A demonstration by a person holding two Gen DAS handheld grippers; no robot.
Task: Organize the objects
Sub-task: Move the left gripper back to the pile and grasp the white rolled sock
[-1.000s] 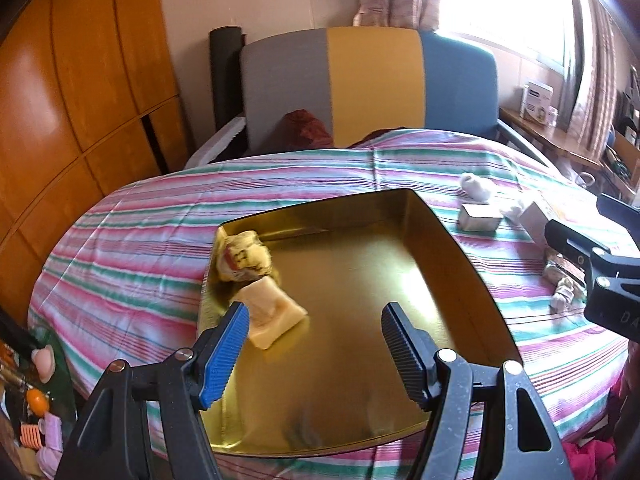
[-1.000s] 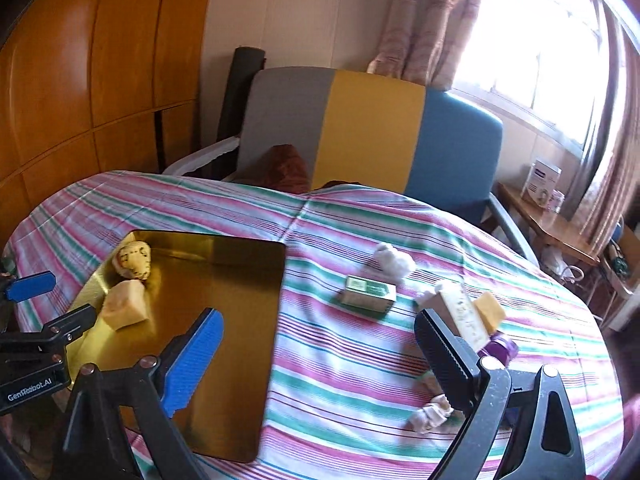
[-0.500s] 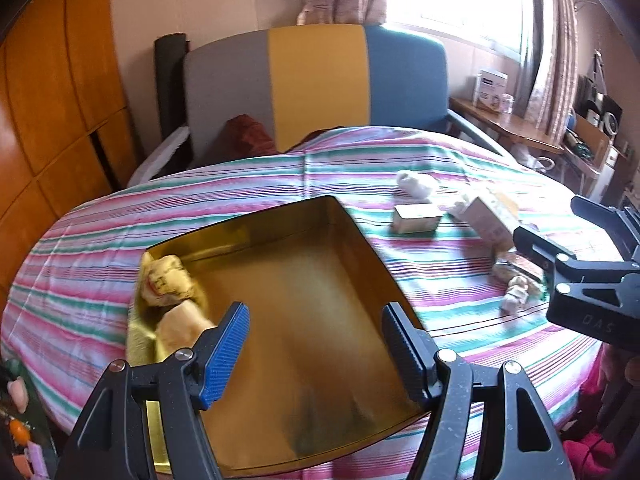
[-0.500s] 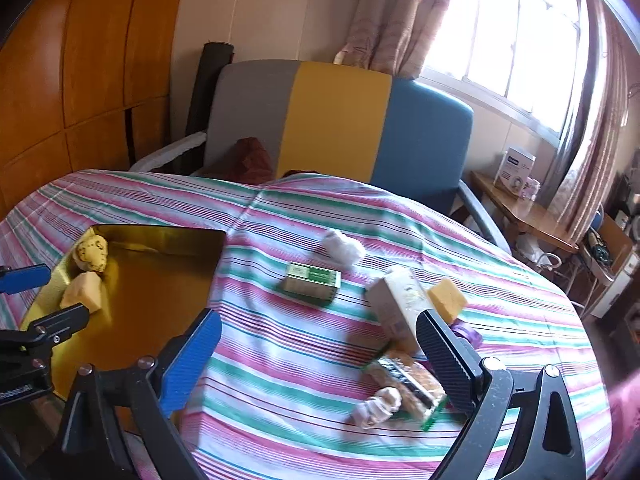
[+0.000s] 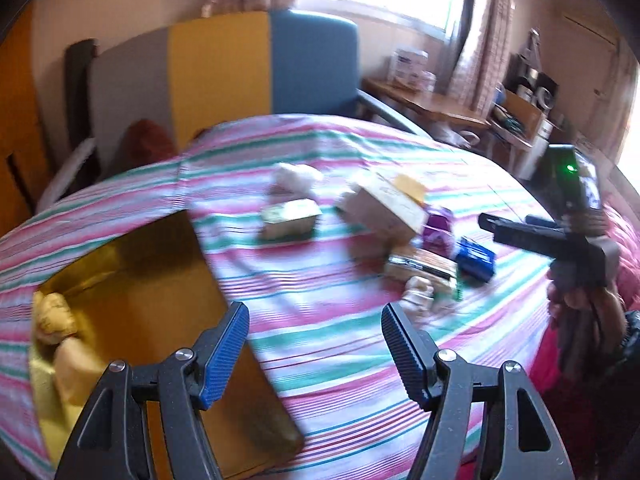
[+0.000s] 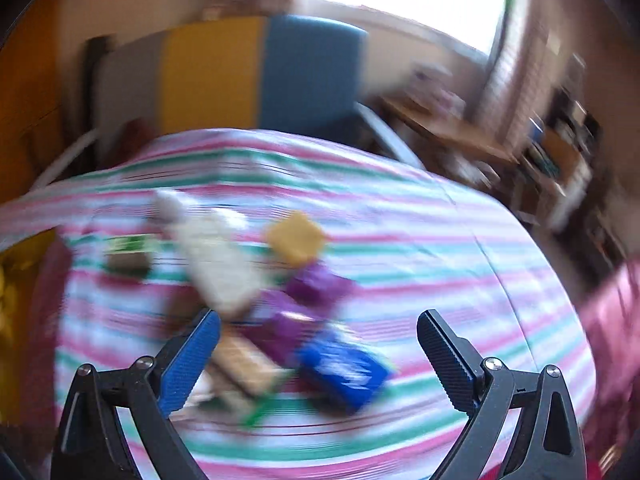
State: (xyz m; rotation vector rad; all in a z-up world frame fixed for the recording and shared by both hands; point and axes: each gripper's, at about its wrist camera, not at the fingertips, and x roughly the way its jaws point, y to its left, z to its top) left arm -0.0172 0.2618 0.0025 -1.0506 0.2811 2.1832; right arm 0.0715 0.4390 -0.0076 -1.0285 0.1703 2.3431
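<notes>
A gold tray [image 5: 160, 280] lies on the striped tablecloth at the left, with a yellow crumpled packet [image 5: 52, 312] and a pale yellow block [image 5: 76, 364] at its left side. My left gripper [image 5: 314, 340] is open and empty above the tray's right edge. To its right lies a cluster: a small green-topped box [image 5: 290, 220], a tan carton [image 5: 384, 212], a purple item [image 5: 438, 228], a blue packet [image 5: 476, 258] and a snack bar [image 5: 424, 268]. My right gripper [image 6: 318, 350] is open and empty over the blue packet [image 6: 344, 368] and purple item [image 6: 316, 284]; the view is blurred.
A white soft lump [image 5: 296, 176] lies behind the small box. A yellow sponge-like block [image 6: 296, 240] sits by the carton. A grey, yellow and blue chair [image 5: 224, 68] stands behind the table. A wooden desk with clutter [image 5: 460, 108] is at the right.
Both grippers have swung to the right, away from the tray and toward the cluster of items. Both stay open and empty.
</notes>
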